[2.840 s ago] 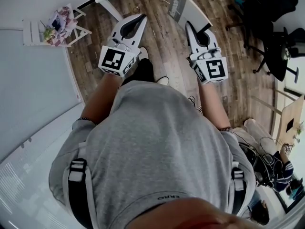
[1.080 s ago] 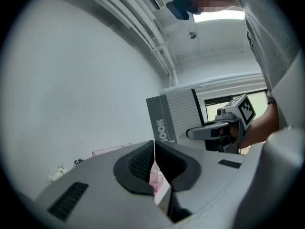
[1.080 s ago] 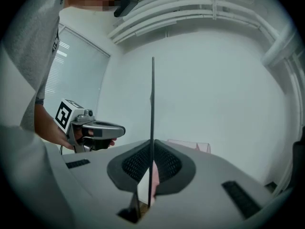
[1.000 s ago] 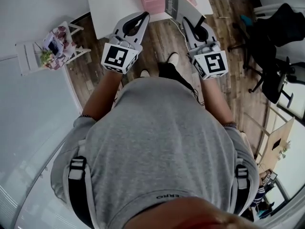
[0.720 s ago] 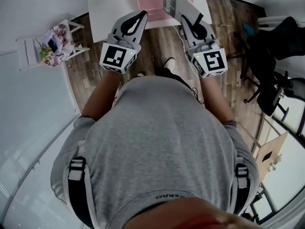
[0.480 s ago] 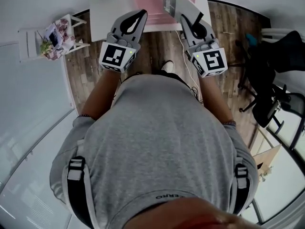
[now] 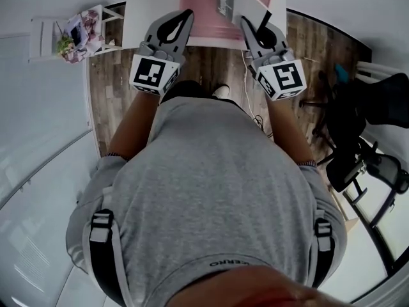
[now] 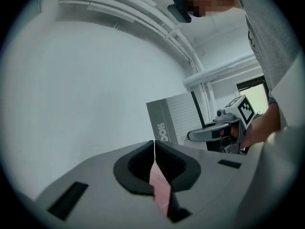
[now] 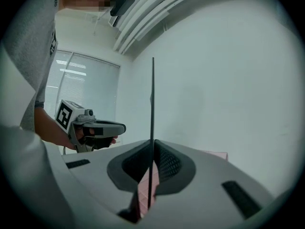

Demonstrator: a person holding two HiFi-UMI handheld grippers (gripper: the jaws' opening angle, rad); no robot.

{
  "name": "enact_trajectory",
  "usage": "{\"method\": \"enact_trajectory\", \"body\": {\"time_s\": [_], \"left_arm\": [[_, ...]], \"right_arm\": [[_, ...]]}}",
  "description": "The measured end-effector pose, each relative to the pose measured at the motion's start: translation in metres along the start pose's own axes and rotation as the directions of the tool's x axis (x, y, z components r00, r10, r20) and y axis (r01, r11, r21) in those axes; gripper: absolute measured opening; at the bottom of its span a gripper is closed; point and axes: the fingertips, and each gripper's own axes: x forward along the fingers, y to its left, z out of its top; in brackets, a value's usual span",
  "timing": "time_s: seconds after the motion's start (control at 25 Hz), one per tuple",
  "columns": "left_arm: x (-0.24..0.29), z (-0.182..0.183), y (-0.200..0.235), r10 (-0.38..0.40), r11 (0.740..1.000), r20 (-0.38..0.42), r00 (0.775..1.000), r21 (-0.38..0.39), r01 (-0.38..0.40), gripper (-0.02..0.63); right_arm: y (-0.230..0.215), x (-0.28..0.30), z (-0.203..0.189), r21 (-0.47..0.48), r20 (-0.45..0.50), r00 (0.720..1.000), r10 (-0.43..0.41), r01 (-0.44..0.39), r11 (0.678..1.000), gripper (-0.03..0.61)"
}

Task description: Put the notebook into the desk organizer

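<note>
The table (image 7: 143,13) has drawn closer, its desk organizer (image 7: 198,11) cropped at top; right gripper (image 7: 248,25) clamps the notebook (image 7: 223,5), left gripper (image 7: 185,16) closed empty.

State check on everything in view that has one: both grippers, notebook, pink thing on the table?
Left gripper: shut, nothing between the jaws.
Right gripper: shut on the notebook.
Notebook: closed, held upright in the air, not yet put away.
Pink item: resting on the white table, neither gripper touching it.
</note>
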Motion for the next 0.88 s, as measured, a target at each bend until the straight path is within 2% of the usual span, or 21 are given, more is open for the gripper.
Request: {"method": "enact_trajectory", "body": {"time_s": [0.28,0.6,0.88], "left_arm": [[0.024,-0.004,0.033,0.005,1.000,-0.004,1.000,0.004,-0.005,0.023],[0.055,-0.009,0.078,-0.038,0.999,0.022,0.999,-0.014,0.038,0.024],[0.074,-0.013,0.099,-0.101,0.995,0.034,0.994,-0.010,0.101,0.023]], "right_arm": [[-0.019,0.043,-0.004,0.073,-0.059,0.998,0.030,-0.026,0.997,0.015],[-0.027,0.096,-0.008,0.064,-0.136,0.989,0.056,-0.048,0.997,0.015],[-0.046,0.120,-0.022,0.246,-0.180,0.981,0.074,-0.028,0.969,0.017]]}}
